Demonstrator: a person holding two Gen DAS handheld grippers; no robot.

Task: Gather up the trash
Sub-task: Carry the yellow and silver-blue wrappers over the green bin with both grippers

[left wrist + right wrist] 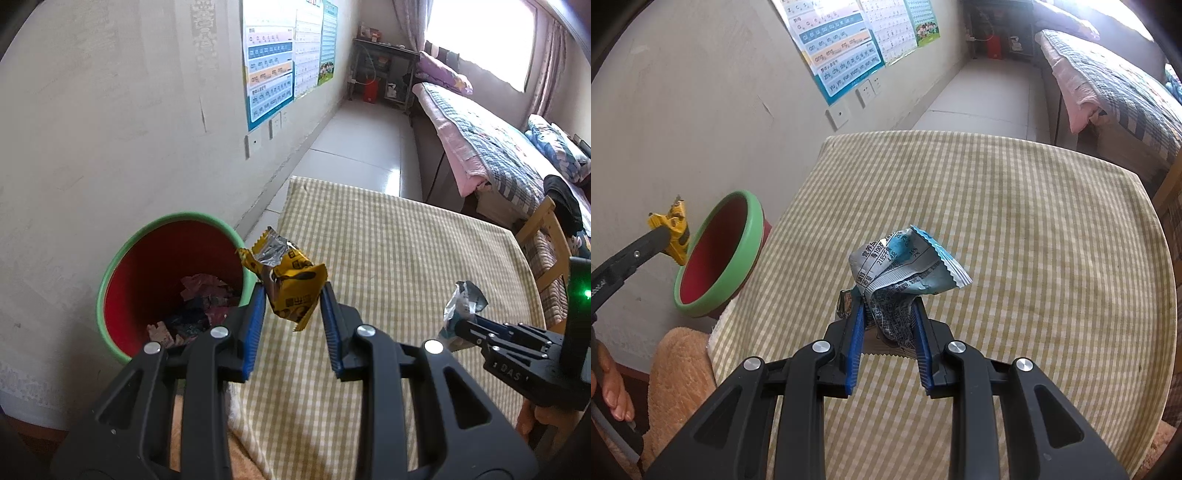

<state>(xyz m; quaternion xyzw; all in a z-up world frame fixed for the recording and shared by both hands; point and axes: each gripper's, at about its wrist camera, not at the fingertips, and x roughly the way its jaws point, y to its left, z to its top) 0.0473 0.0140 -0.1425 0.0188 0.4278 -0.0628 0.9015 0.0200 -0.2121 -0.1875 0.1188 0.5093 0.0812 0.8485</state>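
The big paper wall chart [836, 55] at eleven o'clock shows "zhi, chi, shi". The crumpled blue-and-silver snack wrapper [908, 273] shows "16%".

Charts [273, 70] hang on the pale wall above the sockets [837, 115]. A checked cloth [997, 221] covers the table, and a bed [491, 147] with a plaid quilt stands under the bright window [480, 40].
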